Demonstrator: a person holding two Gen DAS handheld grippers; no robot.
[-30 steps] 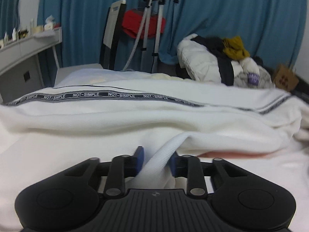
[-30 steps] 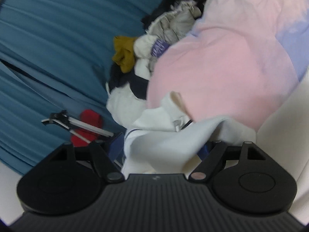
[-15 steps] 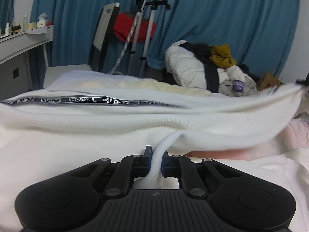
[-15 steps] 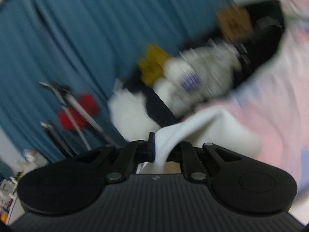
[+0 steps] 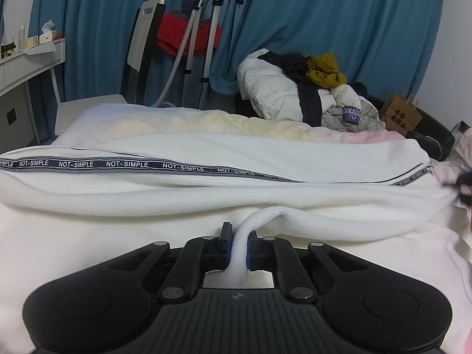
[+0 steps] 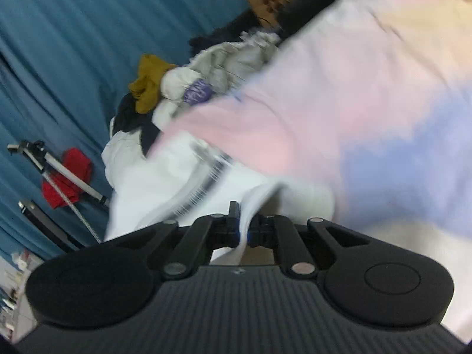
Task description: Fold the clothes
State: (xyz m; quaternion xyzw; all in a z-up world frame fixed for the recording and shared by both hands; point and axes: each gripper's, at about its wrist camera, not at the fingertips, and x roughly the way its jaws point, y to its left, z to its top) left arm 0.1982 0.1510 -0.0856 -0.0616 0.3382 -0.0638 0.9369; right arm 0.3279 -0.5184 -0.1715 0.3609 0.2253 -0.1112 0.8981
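Note:
A white garment [image 5: 206,194] with a dark "NOT-SIMPLE" tape stripe lies stretched across the bed. My left gripper [image 5: 238,247] is shut on a bunched fold of its near edge, low and central in the left wrist view. In the right wrist view the same white garment [image 6: 165,188] shows blurred, with its striped edge trailing away to the left. My right gripper [image 6: 243,230] is shut on a thin edge of that cloth. The right gripper [image 5: 464,187] also shows as a dark blur at the far right edge of the left wrist view.
The bed cover [image 6: 368,94] is pastel pink, blue and yellow. A heap of clothes [image 5: 306,88] sits at the far side, with a cardboard box [image 5: 399,115] beside it. A garment steamer stand [image 5: 203,29] with a red cloth, a chair and a white desk [image 5: 26,65] stand before blue curtains.
My right gripper closed on the white cloth's edge, then swung and rolled with it. The left gripper tightened on its fold. The garment's right end rose and came back down.

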